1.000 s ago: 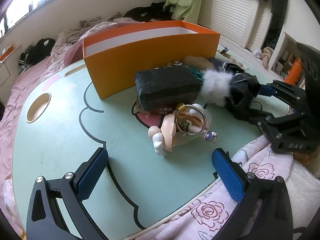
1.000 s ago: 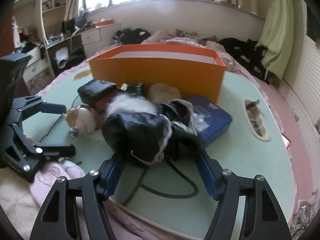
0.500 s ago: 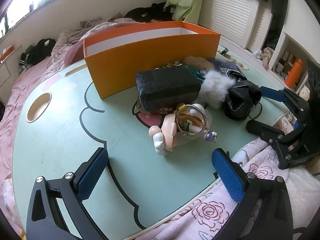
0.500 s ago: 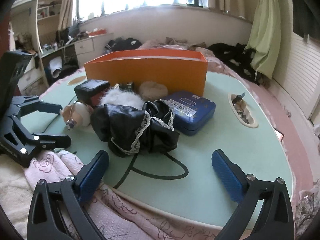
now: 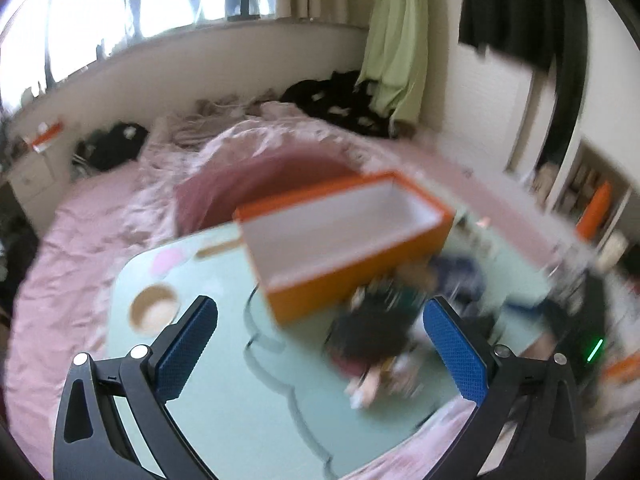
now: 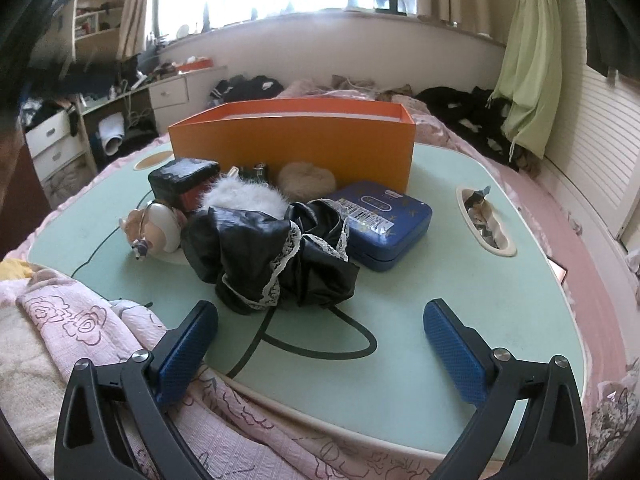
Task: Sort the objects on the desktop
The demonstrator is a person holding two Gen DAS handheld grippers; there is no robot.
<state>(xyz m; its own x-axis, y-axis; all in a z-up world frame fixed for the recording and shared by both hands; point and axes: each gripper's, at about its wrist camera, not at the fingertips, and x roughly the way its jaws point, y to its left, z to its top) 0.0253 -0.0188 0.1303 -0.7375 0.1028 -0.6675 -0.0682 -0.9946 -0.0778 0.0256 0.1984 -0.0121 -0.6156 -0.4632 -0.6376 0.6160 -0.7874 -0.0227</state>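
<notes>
An open orange box (image 6: 296, 144) stands at the back of the mint green table (image 6: 500, 312). In front of it lie a black lace-trimmed cloth (image 6: 272, 252), a white fur puff (image 6: 244, 196), a blue tin (image 6: 384, 220), a black case (image 6: 180, 180), a tan puff (image 6: 306, 176) and a doll charm with a ring (image 6: 154, 228). My right gripper (image 6: 320, 344) is open and empty, near the table's front edge. My left gripper (image 5: 320, 344) is open and empty, raised above the table; its view is blurred and shows the orange box (image 5: 344, 240) from above and the black case (image 5: 368, 336).
A pink rose-print quilt (image 6: 92, 340) lies over the table's front left edge. A cup recess with scraps (image 6: 484, 220) sits at the table's right. Another round recess (image 5: 154, 312) is on the left side. Pink bedding (image 5: 100, 216) surrounds the table.
My left gripper has lifted and tilted up fast, so its view is blurred and looks into the orange box. My right gripper let go of the black cloth and drew back, open.
</notes>
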